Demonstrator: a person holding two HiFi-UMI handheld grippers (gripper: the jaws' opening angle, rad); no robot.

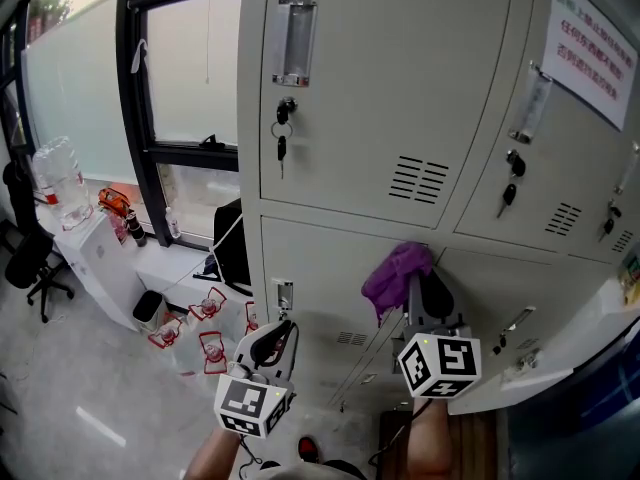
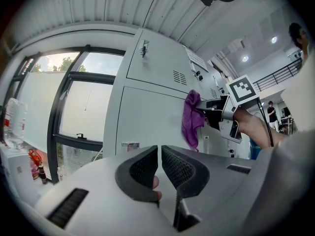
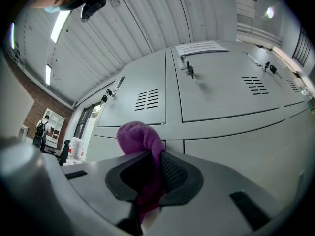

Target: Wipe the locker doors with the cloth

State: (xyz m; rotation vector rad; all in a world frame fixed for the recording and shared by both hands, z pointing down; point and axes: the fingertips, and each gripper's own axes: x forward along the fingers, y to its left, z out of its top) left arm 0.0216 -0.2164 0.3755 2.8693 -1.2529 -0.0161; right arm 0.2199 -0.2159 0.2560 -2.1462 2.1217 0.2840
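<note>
A purple cloth (image 1: 396, 272) is pinched in my right gripper (image 1: 422, 290), which is shut on it and holds it close to the grey locker doors (image 1: 400, 88) at the seam between the upper and lower rows. In the right gripper view the cloth (image 3: 141, 140) bunches up over the jaws in front of the lockers (image 3: 221, 92). My left gripper (image 1: 272, 342) hangs lower and to the left, before a lower door, its jaws shut on nothing. In the left gripper view, the cloth (image 2: 191, 118) dangles from the right gripper (image 2: 209, 107).
Keys (image 1: 282, 138) hang from the upper door locks. A paper notice (image 1: 592, 48) is stuck on the right upper door. A window with a black frame (image 1: 140, 98) is to the left, with a water bottle (image 1: 60, 180), white cabinet and office chair (image 1: 30, 258) below.
</note>
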